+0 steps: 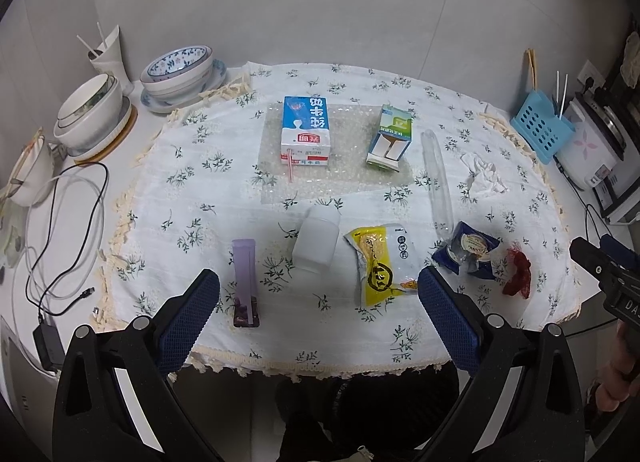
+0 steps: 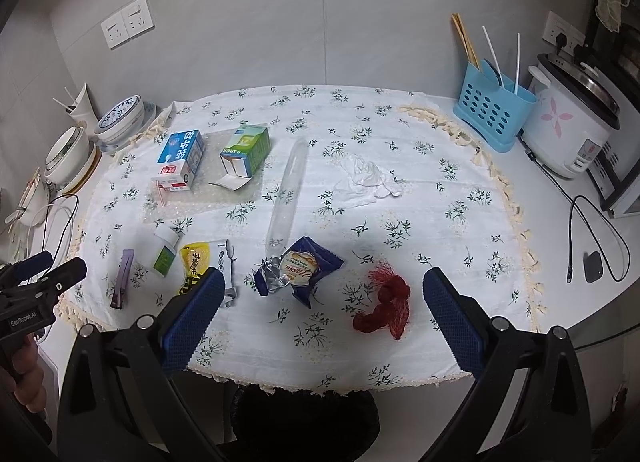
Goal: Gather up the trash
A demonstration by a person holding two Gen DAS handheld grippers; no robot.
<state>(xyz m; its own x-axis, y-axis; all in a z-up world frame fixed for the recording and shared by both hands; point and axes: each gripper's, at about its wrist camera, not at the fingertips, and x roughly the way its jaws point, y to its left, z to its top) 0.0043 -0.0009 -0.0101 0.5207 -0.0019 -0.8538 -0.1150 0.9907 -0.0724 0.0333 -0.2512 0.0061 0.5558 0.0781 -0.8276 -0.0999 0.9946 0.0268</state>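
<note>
Trash lies on a floral tablecloth (image 1: 208, 182): a blue milk carton (image 1: 306, 131), a green carton (image 1: 391, 138), a clear plastic tube (image 1: 438, 178), a crumpled tissue (image 1: 482, 178), a white bottle (image 1: 316, 238), a yellow wrapper (image 1: 378, 266), a purple wrapper (image 1: 245, 282), a blue snack wrapper (image 2: 300, 268) and red netting (image 2: 386, 300). My left gripper (image 1: 319, 290) is open above the table's near edge, in front of the bottle and yellow wrapper. My right gripper (image 2: 324, 288) is open near the blue wrapper and red netting. A dark bin (image 2: 306, 422) sits below the table edge.
Stacked bowls (image 1: 92, 110) and plates (image 1: 180, 70) stand at the back left, with cables (image 1: 68, 222) beside them. A blue utensil holder (image 2: 490, 114) and a rice cooker (image 2: 568, 126) stand at the back right. A bubble-wrap sheet (image 1: 332, 182) lies under the cartons.
</note>
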